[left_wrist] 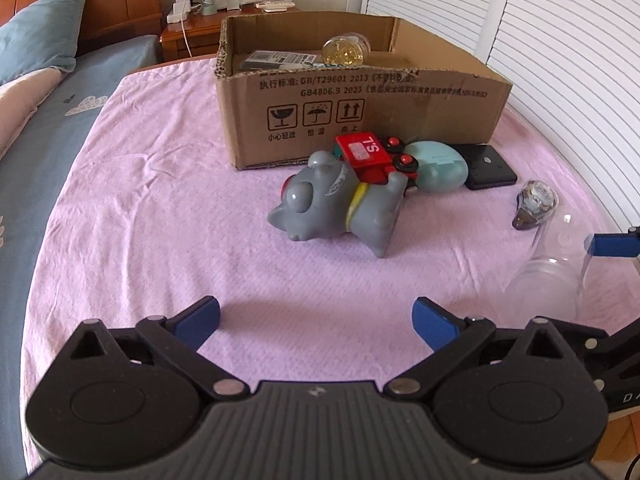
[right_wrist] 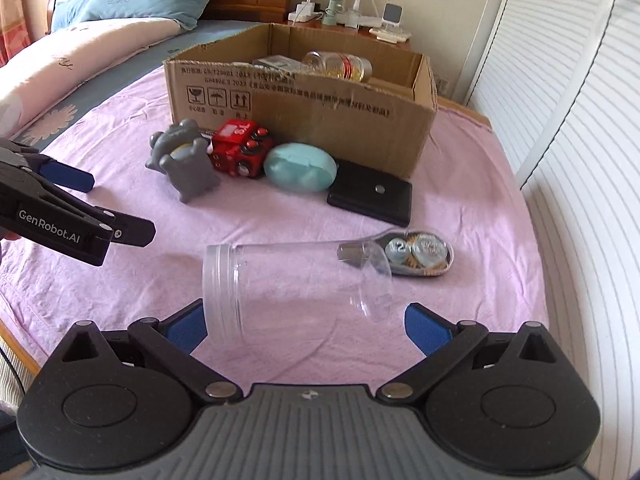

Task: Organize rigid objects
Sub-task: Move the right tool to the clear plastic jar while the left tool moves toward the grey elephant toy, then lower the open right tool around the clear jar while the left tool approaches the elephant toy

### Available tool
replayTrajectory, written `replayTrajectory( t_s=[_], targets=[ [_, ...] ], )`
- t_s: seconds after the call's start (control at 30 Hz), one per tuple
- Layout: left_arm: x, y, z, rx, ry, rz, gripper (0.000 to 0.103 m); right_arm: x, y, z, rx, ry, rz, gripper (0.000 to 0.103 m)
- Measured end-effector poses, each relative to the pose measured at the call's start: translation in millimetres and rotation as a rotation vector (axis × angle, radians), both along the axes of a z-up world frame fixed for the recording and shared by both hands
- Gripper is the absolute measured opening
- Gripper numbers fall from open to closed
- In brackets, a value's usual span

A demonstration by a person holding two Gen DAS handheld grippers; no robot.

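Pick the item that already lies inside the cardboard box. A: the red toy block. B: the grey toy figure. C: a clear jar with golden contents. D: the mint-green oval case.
C: the clear jar with golden contents lies on its side inside the cardboard box, while the grey toy figure, red toy block and mint-green oval case sit outside on the pink cloth in front of it.

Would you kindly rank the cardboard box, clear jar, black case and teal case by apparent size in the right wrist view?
1. cardboard box, clearly largest.
2. clear jar, though it lies nearest the camera, which inflates it.
3. black case and teal case look about alike; I would not rank them.
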State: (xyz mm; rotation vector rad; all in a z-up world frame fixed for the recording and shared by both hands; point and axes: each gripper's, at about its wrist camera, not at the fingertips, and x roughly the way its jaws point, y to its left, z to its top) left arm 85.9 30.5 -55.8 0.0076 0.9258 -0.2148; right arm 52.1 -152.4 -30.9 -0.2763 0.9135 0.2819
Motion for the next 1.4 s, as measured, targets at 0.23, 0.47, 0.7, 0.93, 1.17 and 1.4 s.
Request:
replayTrajectory(
  t_s=[0.23,0.47,0.7,0.93,1.17,1.4],
  targets=[
    [-6.5,-4.7,-6.9,0.04,-0.086,-0.038,0.103,9.2,-9.1,-12.1,0.065,0.051,0.007,0.103],
    [-3.6,2.0,-6.7,0.037,-0.093,-0.051,0.103,4.9,-11.2,-13.5,0.076,0.015,0.03,0.103],
    [9.0,1.0,-7.9,0.031,-0.114,-0.075,0.103,5.6,-11.4,-13.3,0.076,0.016,0.033,0.103],
    [29.8,-5.8,-8.0,0.031,-0.109,-0.144,0.103,6.2,-10.4,-13.2,0.075,0.017,0.034,0.103],
    [48.7,-11.7,-8.0,0.029,-0.099,-0.225,0.103,6.2,-10.6,-13.6,0.077,0.013,0.041,0.103],
    [64.3,-10.4,-6.2,0.038,-0.078,-0.28,0.1,6.2,-10.6,-13.5,0.077,0.013,0.041,0.103]
  ],
)
